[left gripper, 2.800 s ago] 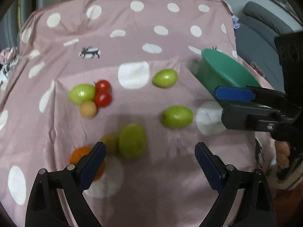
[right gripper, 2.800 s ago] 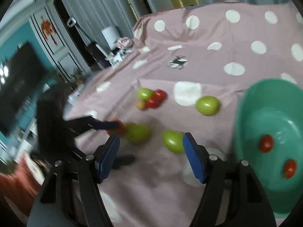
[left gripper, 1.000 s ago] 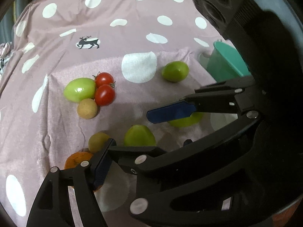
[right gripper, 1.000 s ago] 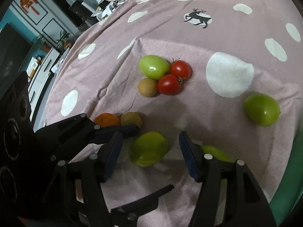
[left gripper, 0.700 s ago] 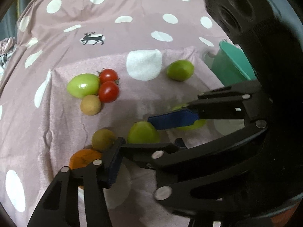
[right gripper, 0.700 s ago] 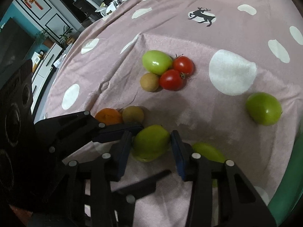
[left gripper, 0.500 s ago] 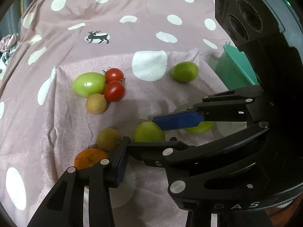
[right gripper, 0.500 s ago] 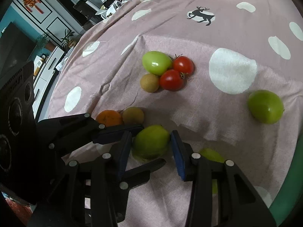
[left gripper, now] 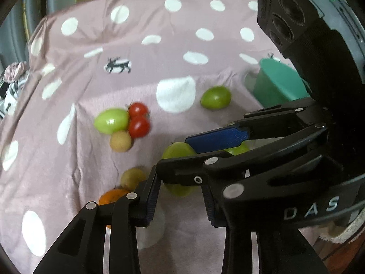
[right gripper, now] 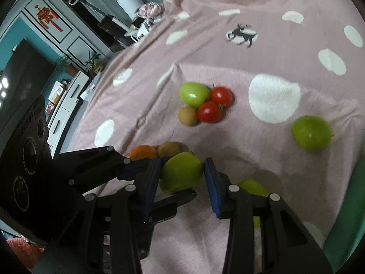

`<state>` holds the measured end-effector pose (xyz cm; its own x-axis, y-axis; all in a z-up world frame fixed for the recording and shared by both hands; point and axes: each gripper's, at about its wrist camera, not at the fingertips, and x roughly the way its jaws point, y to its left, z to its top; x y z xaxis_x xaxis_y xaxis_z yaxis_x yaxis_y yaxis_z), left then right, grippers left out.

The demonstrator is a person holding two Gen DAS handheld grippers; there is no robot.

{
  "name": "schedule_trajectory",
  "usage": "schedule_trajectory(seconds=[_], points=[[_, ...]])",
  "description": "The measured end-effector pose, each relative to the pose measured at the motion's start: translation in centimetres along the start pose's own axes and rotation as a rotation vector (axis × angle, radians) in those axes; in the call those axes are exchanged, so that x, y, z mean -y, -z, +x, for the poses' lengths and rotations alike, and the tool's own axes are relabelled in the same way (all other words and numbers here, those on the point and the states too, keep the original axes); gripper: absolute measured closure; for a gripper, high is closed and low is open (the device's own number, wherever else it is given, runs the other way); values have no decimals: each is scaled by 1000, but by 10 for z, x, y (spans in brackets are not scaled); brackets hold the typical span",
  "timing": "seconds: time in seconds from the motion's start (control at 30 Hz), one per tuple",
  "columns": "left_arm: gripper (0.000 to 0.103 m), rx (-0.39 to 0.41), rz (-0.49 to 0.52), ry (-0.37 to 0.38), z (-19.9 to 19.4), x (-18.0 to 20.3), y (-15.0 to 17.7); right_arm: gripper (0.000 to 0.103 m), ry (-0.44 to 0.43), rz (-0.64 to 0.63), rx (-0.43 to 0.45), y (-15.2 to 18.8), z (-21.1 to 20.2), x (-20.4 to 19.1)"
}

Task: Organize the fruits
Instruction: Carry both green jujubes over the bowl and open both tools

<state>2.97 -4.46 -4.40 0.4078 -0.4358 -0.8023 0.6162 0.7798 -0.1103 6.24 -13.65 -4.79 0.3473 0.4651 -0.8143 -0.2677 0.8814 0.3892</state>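
Two grippers are in view over the spotted pink cloth (right gripper: 141, 96). In the right wrist view, the right gripper (right gripper: 181, 180) sits low centre of frame with its blue pads closed in against both flanks of a large green fruit (right gripper: 181, 174), which appears gripped at its widest part. The left gripper (left gripper: 180, 202), bottom centre of the left wrist view, has its jaws moderately apart and nothing held; the same green fruit (left gripper: 179, 151) shows just beyond its pads, partly behind the right tool.

Remaining fruit on the cloth: an orange (right gripper: 143, 152) and a brown fruit (right gripper: 169, 148) touching each other just left of the held fruit; a cluster at mid-frame of a green tomato (right gripper: 194, 93), two red tomatoes (right gripper: 214, 107) and a small tan fruit (right gripper: 187, 115), all touching; a green fruit (right gripper: 311, 133) alone at right; another green fruit (right gripper: 252, 187) partly hidden behind the right finger. The teal bowl (left gripper: 277, 84) stands at right of the left wrist view.

Assessment: the held fruit looks firm, smooth-skinned and moderately heavy. A rounded, glossy surface may slip or rotate between flat pads. The hold across the middle is correct; pressure should be modest to avoid bruising.
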Motion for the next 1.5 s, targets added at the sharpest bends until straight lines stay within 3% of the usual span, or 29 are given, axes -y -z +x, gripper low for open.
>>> schedule_trajectory(seconds=[0.4,0.6,0.73,0.83,1.13,1.5], points=[[68,73,108,-14,-22,45,-18,64,-40,44,124,16,-58,14],[68,102,125,98,-19,87,-52,64,11,113,247,33,-115,46],[68,91,191,129,-3,131,-76,64,64,183,304,49,-147,78],[68,79,184,171,10,153,-88,64,93,243,337,61,-164,100],[68,-7,211,248,49,197,-107,64,132,374,371,91,-187,158],[68,-39,212,221,73,202,-107,64,96,457,342,104,-179,181]])
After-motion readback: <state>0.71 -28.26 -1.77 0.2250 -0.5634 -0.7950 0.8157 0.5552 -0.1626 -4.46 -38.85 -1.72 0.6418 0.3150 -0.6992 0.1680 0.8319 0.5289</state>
